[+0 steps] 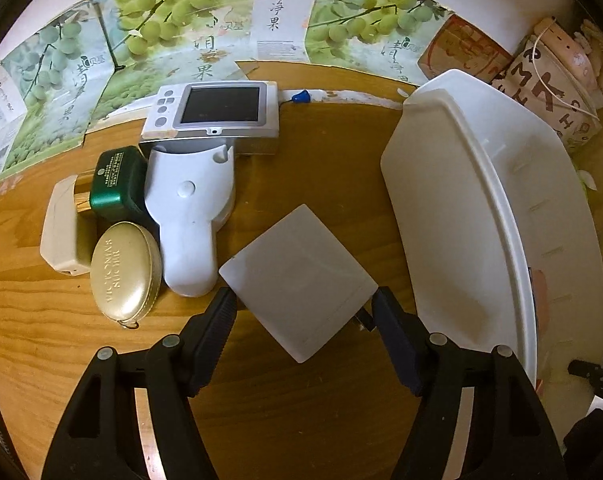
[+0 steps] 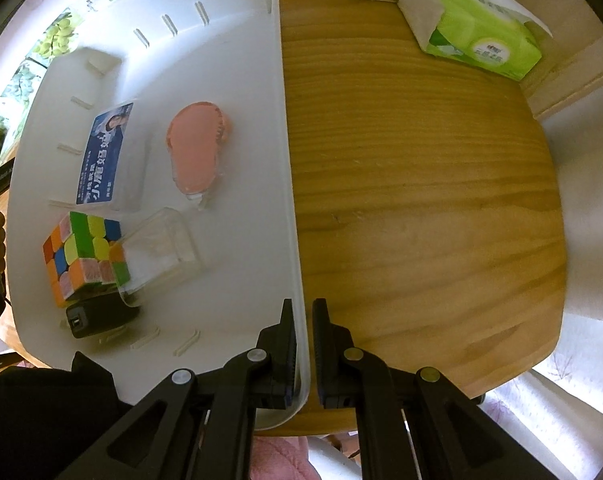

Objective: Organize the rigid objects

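Left hand-held gripper (image 1: 303, 300) spread around one white box (image 1: 301, 280); right hand-held gripper (image 2: 303, 312) pinches bin (image 2: 237, 80) rim.
Five items in bin; five more on tabletop (image 1: 41, 340) at ten o'clock.

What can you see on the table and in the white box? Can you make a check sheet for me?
Surface: wooden table.
Job's things: white adapter, gold oval tin, green bottle, white handheld device, screen gadget on the table; cube, pink case, blue card, clear box, black charger inside white bin.
Clutter: tissue pack.
Grippers: left gripper straddles the adapter, contact unclear; right gripper shut on the bin's rim.
Cables: nothing seen.
Surroundings: grape-print cartons.
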`<control>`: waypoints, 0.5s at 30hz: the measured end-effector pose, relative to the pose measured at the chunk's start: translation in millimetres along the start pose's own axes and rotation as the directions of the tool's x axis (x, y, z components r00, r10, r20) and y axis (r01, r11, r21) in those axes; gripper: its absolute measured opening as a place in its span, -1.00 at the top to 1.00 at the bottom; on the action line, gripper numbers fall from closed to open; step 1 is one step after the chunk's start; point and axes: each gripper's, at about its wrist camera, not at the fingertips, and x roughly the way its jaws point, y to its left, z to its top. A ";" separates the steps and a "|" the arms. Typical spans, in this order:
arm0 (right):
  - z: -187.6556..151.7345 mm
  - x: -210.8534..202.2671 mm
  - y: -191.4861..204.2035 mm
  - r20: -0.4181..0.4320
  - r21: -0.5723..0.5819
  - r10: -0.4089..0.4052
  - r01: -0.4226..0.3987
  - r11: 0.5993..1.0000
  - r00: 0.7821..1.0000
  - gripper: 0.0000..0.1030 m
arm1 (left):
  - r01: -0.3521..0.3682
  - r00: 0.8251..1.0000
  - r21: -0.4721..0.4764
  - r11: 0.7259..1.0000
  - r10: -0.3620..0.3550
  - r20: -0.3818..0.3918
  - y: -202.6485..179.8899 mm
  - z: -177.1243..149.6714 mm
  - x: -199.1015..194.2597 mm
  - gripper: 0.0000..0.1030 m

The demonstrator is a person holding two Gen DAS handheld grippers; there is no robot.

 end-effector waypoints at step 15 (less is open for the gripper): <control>0.5 1.7 16.8 -0.001 0.001 -0.017 0.017 1.000 1.000 0.86 | 0.066 0.996 -0.025 0.997 -0.065 0.053 7.9 -5.1 -4.4 -0.20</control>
